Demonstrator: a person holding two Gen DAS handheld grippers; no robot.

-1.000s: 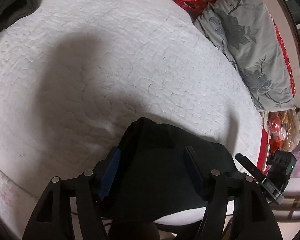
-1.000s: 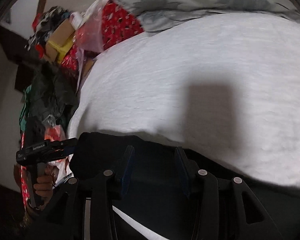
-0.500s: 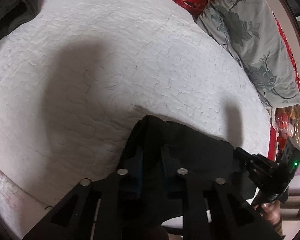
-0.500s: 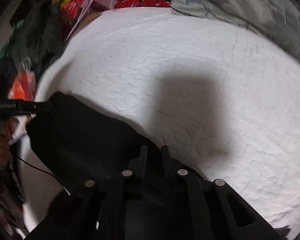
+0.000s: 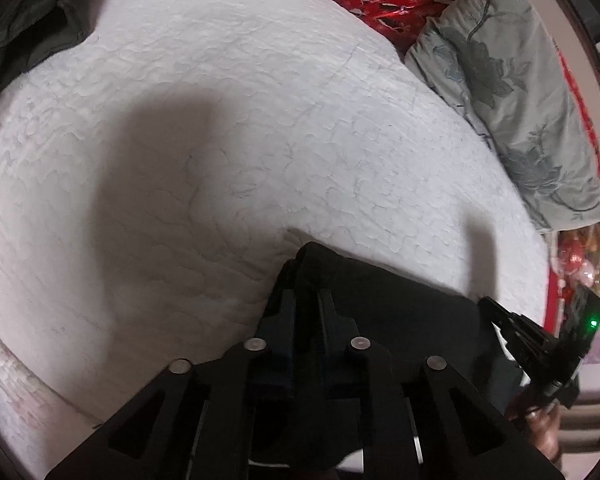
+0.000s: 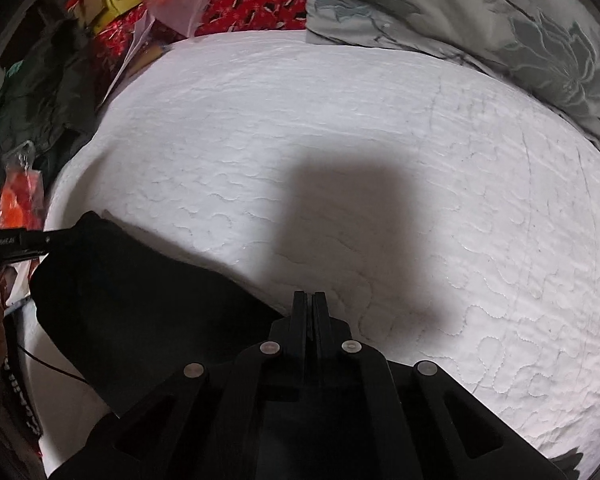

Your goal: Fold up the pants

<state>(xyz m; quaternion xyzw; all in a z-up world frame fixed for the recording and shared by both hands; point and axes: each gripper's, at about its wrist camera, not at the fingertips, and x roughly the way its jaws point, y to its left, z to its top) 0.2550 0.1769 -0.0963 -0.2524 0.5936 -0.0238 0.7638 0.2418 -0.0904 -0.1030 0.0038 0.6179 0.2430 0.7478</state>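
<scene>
Left wrist view: the left gripper (image 5: 306, 300) has just closed and pinches a corner of the black pants (image 5: 400, 316).
Right wrist view: the right gripper (image 6: 310, 302) has just closed; its jaws are tight together on the edge of the pants (image 6: 140, 304).
Pants: they lie dark and bunched at the near edge of the bed (image 6: 380, 128), stretched between the two grippers.
Bed: it has a white quilted cover.
Pillow (image 5: 512, 92): grey with flowers, at the far right of the bed.
</scene>
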